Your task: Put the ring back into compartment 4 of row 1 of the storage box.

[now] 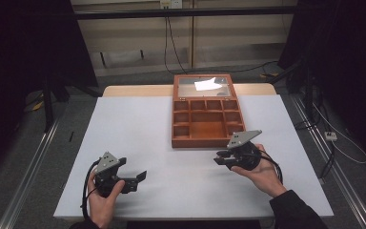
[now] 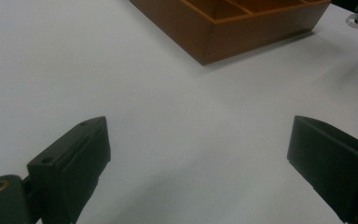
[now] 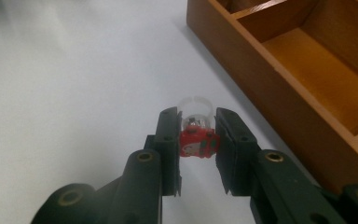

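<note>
Right gripper [image 3: 196, 135] clamped on a small red toy ring with a clear plastic band [image 3: 196, 140], near the compartmented wooden box [image 1: 205, 125], probably for dropping in; left gripper [image 2: 196, 158] wide, idle, near-left.

1 overhead, 2 close gripper views, shared box [image 1: 205, 121]

grippers: 2 (L [image 1: 140, 175], R [image 1: 218, 159]) | wooden box [image 1: 205, 141]: 1 | toy ring [image 3: 197, 140]: 1 | table [image 1: 124, 129]: 1
</note>
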Tool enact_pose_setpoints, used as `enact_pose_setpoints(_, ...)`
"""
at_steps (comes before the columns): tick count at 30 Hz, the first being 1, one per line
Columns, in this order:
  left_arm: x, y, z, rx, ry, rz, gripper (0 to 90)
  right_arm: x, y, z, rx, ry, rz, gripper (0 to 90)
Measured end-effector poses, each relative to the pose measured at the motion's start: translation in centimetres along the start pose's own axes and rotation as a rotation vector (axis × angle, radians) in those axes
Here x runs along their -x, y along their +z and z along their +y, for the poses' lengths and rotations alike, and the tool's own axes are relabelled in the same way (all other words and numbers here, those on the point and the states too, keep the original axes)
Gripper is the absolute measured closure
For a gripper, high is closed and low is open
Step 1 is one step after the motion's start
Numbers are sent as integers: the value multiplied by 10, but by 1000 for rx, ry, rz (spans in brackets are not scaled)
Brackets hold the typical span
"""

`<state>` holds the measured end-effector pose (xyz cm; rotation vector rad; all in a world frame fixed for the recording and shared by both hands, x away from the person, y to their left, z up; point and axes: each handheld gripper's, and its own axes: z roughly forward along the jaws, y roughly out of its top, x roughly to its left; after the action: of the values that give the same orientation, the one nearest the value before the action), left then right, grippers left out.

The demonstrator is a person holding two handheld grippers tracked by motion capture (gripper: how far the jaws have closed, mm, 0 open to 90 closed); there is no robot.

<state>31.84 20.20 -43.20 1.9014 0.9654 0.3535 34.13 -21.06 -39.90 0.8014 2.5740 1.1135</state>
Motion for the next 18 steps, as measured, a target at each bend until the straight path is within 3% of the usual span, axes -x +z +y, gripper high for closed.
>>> enact_pose_setpoints(18, 0, 0, 0, 0, 3, -1, 57, 8, -13, 15, 37, -21, -49, 719)
